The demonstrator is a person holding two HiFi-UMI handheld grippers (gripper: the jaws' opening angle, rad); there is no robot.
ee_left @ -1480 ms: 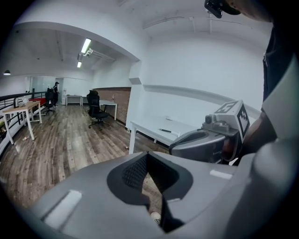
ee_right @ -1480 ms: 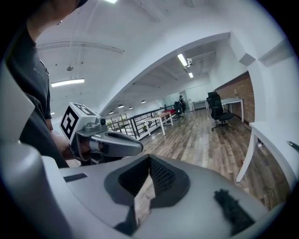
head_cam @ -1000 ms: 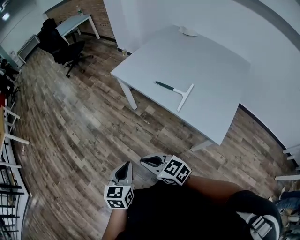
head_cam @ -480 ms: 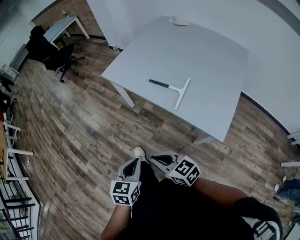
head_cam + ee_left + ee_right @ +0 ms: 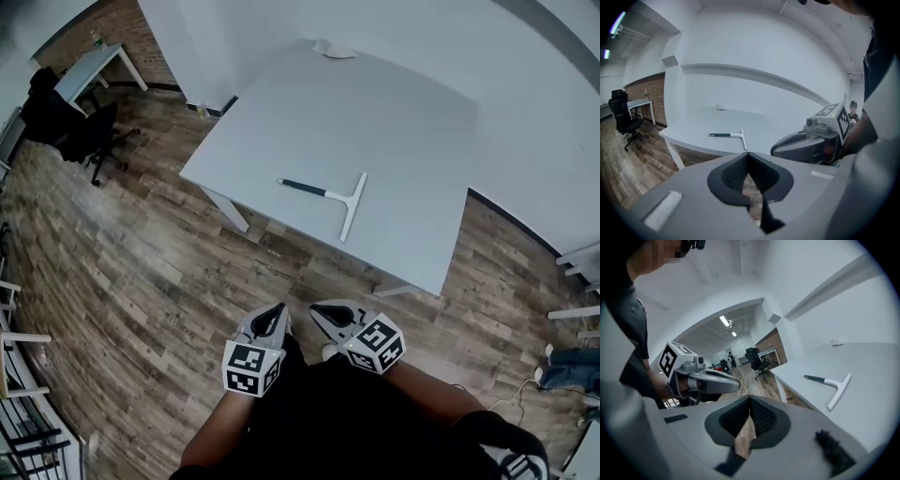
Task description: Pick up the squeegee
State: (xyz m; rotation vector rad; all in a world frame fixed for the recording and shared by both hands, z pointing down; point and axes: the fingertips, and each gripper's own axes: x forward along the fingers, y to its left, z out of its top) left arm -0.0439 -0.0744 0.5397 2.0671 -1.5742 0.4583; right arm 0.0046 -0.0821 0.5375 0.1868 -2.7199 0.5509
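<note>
The squeegee [image 5: 328,196] lies flat on the white table [image 5: 412,141], near its front edge: a dark green handle at the left, a white neck and a white blade at the right. It also shows in the left gripper view [image 5: 729,136] and the right gripper view [image 5: 832,383]. Both grippers hang over the wooden floor, well short of the table, close to the person's body. My left gripper [image 5: 277,308] is shut with nothing in it. My right gripper [image 5: 317,310] is shut and empty too. Each gripper sees the other beside it.
Wood-plank floor [image 5: 131,262] lies between me and the table. A small white object [image 5: 334,49] sits at the table's far edge. A black office chair [image 5: 66,122] and a second white desk [image 5: 89,66] stand at the far left. White walls run behind the table.
The table and squeegee have drifted left and closer in the head view as I stepped forward. Both grippers moved together and now sit nearer each other, still shut.
</note>
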